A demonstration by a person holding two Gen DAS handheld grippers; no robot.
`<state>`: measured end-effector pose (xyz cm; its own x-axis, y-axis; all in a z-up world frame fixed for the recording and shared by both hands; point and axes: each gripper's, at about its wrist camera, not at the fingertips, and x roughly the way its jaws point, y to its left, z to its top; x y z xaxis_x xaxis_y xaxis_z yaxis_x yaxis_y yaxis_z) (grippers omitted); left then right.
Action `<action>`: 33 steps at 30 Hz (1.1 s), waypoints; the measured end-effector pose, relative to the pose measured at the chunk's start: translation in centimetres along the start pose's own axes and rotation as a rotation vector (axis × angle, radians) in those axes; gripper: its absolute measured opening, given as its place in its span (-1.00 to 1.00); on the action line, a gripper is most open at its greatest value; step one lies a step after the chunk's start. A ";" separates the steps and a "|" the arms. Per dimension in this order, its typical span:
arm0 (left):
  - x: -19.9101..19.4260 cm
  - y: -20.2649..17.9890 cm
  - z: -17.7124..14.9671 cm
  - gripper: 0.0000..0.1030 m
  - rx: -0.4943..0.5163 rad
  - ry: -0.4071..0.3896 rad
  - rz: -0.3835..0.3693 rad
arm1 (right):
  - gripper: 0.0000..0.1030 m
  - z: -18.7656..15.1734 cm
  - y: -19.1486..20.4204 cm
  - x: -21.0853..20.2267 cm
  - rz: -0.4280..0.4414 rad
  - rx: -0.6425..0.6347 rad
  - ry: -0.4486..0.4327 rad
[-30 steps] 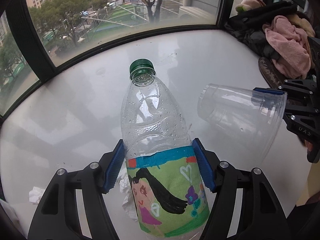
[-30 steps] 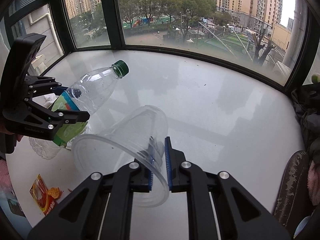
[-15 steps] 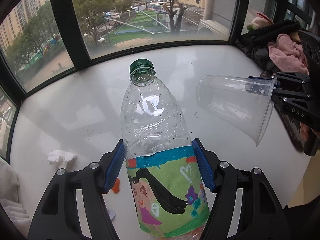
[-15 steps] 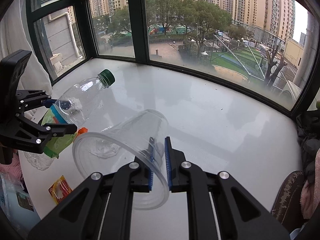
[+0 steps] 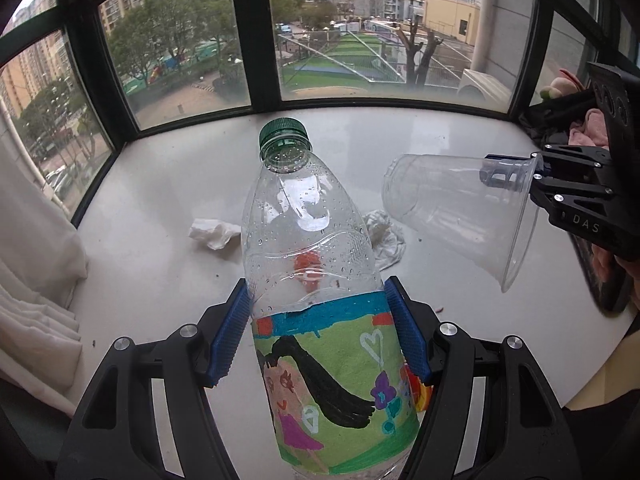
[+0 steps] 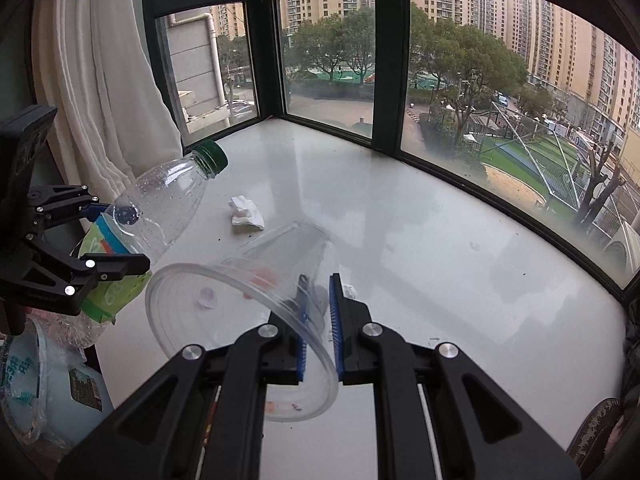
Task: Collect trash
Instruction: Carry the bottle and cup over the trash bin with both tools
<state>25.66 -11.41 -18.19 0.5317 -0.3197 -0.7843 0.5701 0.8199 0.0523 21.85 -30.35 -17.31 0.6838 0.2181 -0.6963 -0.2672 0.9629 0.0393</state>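
A home, high up in an apartment block: a glossy white bay-window ledge [image 6: 420,240] framed by dark window mullions [image 6: 386,60], a white pleated curtain [image 6: 100,60], heaped pink and dark clothes [image 5: 580,132], tall beige residential towers [image 6: 560,48] outside

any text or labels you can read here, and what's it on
"DAS" in pale letters on the right gripper, seen from the left wrist camera.
Bottle label: a hand-drawn picture with hearts, no words.
Bag at the lower left of the right wrist view: blue characters and a dark printed patch, too small and crumpled to read.
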 end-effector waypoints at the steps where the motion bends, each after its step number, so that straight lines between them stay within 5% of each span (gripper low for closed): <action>1: -0.8 0.6 -0.7 0.26 -0.014 -0.001 0.013 | -0.77 0.3 0.9 0.2 0.015 -0.016 -0.001; 14: -10.9 5.9 -12.4 0.26 -0.179 0.004 0.152 | -0.77 1.9 13.4 0.6 0.225 -0.159 0.001; 33: -21.0 6.3 -24.4 0.26 -0.315 0.009 0.249 | -0.77 -1.6 27.7 -3.4 0.439 -0.316 0.054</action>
<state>2.81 12.04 -16.45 0.6234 -0.0898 -0.7767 0.2040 0.9777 0.0507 11.05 -4.72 -14.96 0.4286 0.5726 -0.6989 -0.7168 0.6864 0.1229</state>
